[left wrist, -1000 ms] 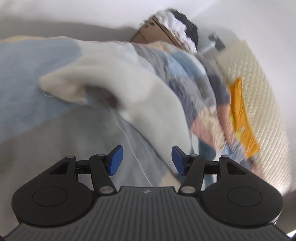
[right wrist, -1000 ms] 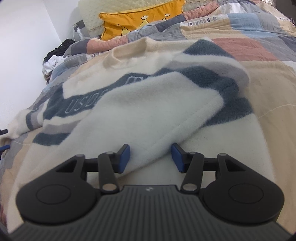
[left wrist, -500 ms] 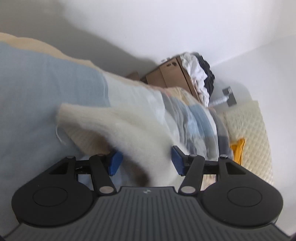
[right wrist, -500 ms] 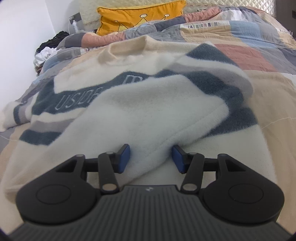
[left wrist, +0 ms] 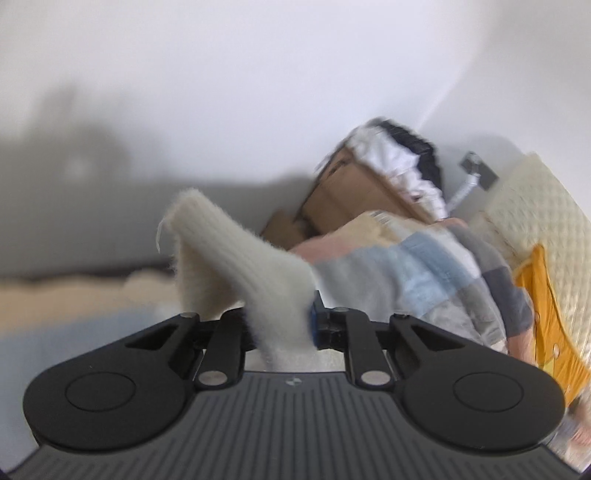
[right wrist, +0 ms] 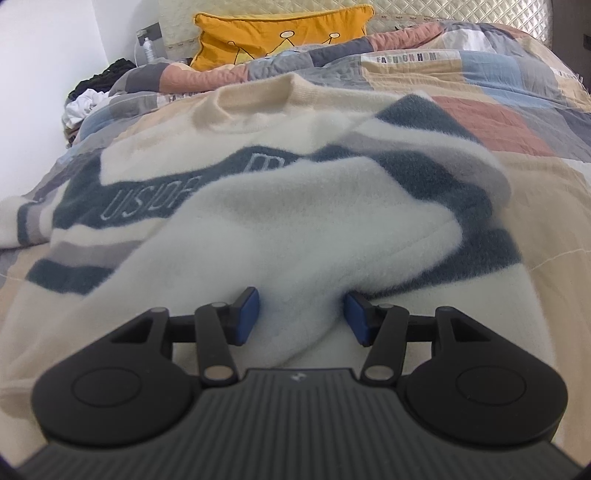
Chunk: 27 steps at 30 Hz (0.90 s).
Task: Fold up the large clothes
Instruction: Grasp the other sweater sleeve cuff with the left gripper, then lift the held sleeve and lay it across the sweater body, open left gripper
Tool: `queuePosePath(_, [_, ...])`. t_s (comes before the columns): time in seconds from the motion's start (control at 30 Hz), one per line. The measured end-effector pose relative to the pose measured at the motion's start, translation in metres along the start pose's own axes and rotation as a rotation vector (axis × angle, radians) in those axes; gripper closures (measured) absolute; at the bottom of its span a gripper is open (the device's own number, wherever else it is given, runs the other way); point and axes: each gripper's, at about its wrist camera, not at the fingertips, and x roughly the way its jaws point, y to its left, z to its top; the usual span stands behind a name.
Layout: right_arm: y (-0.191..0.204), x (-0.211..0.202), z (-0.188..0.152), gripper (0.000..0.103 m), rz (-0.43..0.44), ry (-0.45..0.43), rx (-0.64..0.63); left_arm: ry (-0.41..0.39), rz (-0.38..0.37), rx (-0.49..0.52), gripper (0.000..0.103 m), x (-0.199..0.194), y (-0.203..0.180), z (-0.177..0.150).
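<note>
A fluffy cream sweater (right wrist: 159,151) with dark blue and grey stripes lies spread on the patchwork quilt (right wrist: 491,122), collar toward the headboard. One sleeve (right wrist: 314,229) is folded across its chest. The sleeve's end lies between the blue pads of my right gripper (right wrist: 301,317), which stands open with both pad faces showing. In the left wrist view, the jaws of my left gripper (left wrist: 284,325) are closing on the other sleeve's ribbed cream cuff (left wrist: 229,243). That cuff is pinched and lifted off the bed, and it hides the left pad.
A yellow cushion (right wrist: 280,33) leans on the quilted headboard (right wrist: 461,11). Beside the bed at the wall stands a cardboard box (left wrist: 351,199) heaped with white and black clothes (left wrist: 399,158). The white wall (left wrist: 258,74) runs close along the bed's side.
My left gripper swung up toward the wall, closed on the cream cuff and lifted it off the quilt. My right gripper moved slightly; the folded sleeve stays between its pads.
</note>
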Motion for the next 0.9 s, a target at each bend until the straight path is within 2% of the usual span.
queuePosePath(0.13, [0.001,-0.007,0.003,0.048,0.001,-0.026,-0.011,-0.088,-0.061,0.191,0.087,-0.043,-0.069,0.022])
queuePosePath(0.23, [0.002,-0.016,0.005,0.048,0.011,-0.064,-0.024,-0.123,-0.145,0.312,0.087,-0.081,-0.122,0.031])
queuePosePath(0.43, [-0.004,-0.034,0.008,0.048,0.001,-0.076,-0.044,-0.213,-0.316,0.576,0.088,-0.169,-0.223,0.014])
queuePosePath(0.53, [-0.014,-0.044,0.008,0.048,-0.011,-0.086,-0.025,-0.240,-0.403,0.683,0.088,-0.212,-0.268,-0.009])
queuePosePath(0.7, [-0.034,-0.061,0.016,0.048,-0.004,-0.134,0.070,-0.228,-0.539,0.797,0.088,-0.278,-0.328,-0.066])
queuePosePath(0.9, [-0.056,-0.073,0.019,0.048,0.005,-0.165,0.138,-0.180,-0.663,0.929,0.088,-0.338,-0.380,-0.171])
